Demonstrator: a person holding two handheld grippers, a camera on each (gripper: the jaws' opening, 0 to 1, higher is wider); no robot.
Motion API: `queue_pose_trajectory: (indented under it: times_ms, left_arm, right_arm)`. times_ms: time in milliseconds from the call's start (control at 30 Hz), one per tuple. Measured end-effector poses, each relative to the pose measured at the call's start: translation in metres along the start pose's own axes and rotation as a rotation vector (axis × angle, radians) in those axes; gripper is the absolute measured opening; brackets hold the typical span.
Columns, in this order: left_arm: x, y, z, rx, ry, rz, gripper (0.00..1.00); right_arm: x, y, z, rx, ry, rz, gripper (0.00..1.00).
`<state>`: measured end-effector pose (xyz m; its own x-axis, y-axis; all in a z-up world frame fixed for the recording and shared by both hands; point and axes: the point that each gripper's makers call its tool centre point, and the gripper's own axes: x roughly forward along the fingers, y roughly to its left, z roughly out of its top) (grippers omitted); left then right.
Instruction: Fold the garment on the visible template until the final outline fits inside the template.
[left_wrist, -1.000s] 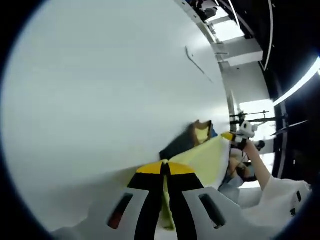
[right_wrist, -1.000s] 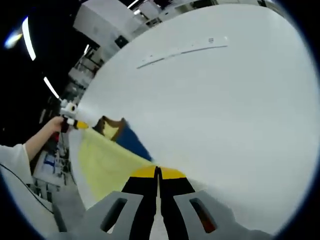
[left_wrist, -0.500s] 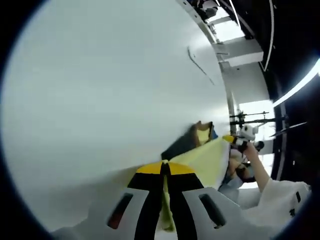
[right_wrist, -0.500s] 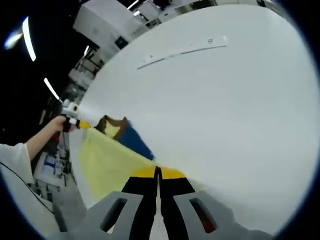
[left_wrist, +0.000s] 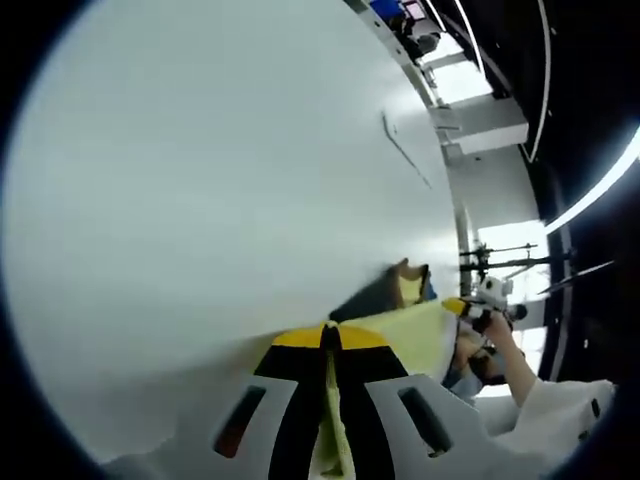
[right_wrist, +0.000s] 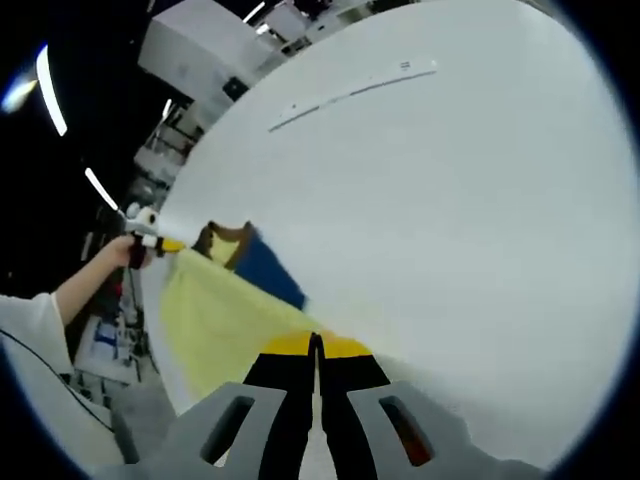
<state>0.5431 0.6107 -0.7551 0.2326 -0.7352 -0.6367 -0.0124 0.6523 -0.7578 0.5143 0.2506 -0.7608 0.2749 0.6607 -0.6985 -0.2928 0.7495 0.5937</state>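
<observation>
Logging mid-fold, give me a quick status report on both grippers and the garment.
Left gripper shut on yellow garment. Right gripper shut on the same edge, cloth stretched between them over the white table. Template line far off; nothing in the way.

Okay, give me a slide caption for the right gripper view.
Right gripper shut on yellow garment, stretched above white table.

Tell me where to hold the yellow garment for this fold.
Hold the yellow garment by its stretched edge, one corner per claw, as the left claw and right claw do now; the taut, flat hem between them offers clean corners from the near side.
</observation>
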Motion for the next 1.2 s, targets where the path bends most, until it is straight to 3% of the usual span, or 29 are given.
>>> queue_pose_trajectory:
  times_ms: [267,500,767,1200]
  left_arm:
    - [0.001,0.001,0.000,0.007,0.000,0.013,0.00]
    - [0.001,0.001,0.003,0.012,0.001,0.010,0.00]
    - [0.006,0.007,0.003,-0.002,-0.011,0.024,0.00]
    - [0.006,0.009,0.005,0.002,-0.012,0.029,0.00]
  right_arm:
    - [0.000,0.004,-0.005,-0.006,0.011,0.000,0.01]
    - [-0.016,0.020,-0.006,-0.010,-0.019,0.021,0.01]
    - [-0.002,0.013,-0.027,0.017,0.015,0.010,0.01]
    - [-0.003,0.013,-0.027,0.016,0.005,0.005,0.01]
